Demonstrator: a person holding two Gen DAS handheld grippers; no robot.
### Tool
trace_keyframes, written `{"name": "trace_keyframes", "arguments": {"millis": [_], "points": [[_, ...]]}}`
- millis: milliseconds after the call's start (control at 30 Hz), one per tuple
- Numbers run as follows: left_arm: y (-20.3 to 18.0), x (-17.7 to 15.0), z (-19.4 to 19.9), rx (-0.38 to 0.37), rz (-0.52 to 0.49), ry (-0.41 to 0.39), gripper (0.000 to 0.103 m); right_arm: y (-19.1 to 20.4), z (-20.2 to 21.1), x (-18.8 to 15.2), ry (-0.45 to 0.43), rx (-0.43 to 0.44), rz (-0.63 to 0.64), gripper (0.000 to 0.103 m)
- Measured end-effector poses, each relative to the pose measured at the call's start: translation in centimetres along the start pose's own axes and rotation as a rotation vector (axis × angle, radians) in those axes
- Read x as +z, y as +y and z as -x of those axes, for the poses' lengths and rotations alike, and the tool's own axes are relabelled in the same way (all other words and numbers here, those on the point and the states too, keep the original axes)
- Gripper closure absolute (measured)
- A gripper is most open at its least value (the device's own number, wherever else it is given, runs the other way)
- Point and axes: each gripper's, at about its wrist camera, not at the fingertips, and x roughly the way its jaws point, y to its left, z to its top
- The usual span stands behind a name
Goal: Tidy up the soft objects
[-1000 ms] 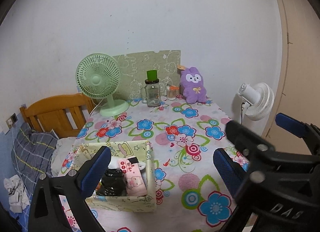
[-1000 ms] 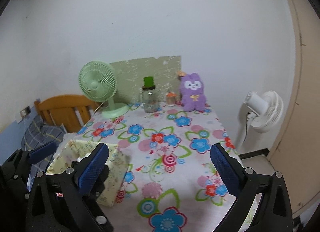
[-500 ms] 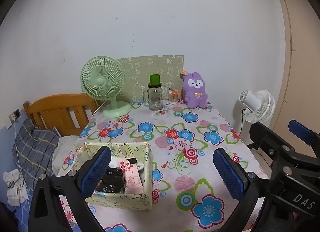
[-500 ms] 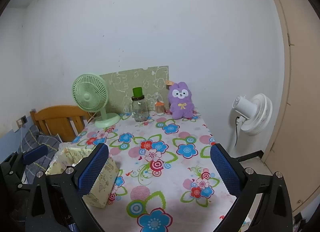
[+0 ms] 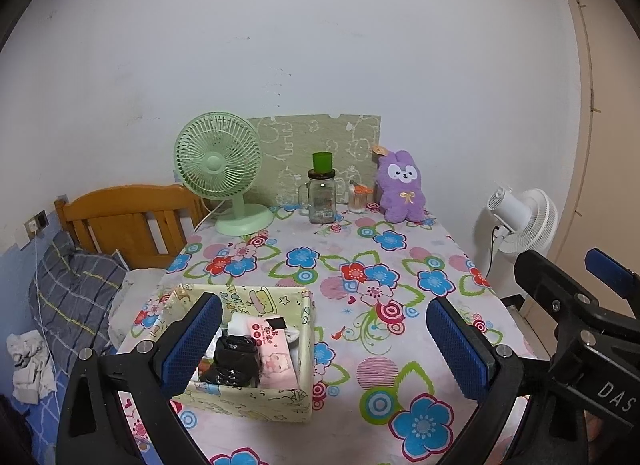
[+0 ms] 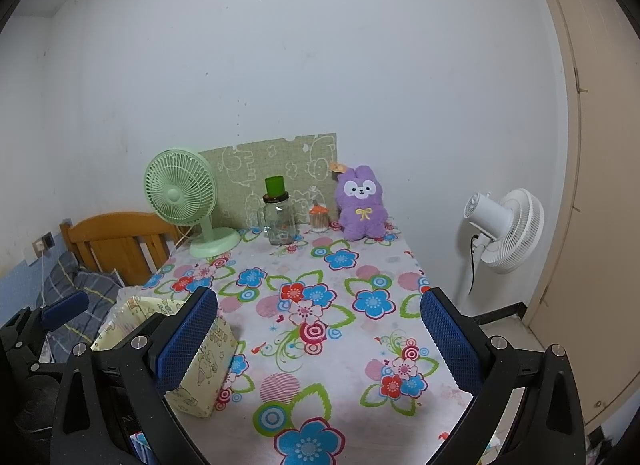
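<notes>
left gripper spread above table, right gripper likewise

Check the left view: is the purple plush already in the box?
No: the purple plush sits upright at the table's far edge against the wall, well apart from the box near the left gripper.

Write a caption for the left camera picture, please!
Open left gripper hovers above a fabric box; purple plush bunny waits by the wall.
</notes>
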Motion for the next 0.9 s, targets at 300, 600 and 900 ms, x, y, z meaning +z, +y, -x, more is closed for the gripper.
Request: {"name": "trace_keyframes", "arguments": {"millis": [300,600,900], "points": [[0.38,0.05,0.06,0.014,0.012,-0.004,0.0,0.14,-0.03,0.15,0.002,0.0,0.0,0.0],[0.67,-0.08,0.32,0.016,0.015,-0.011,0.0,0.23,-0.06,0.18,0.003,0.002,0.002,0.0],[0.74,-0.08,0.44,0.015,0.012,-0.014,0.0,0.37,-0.01,0.18,0.002,0.001,0.003,0.0]]}}
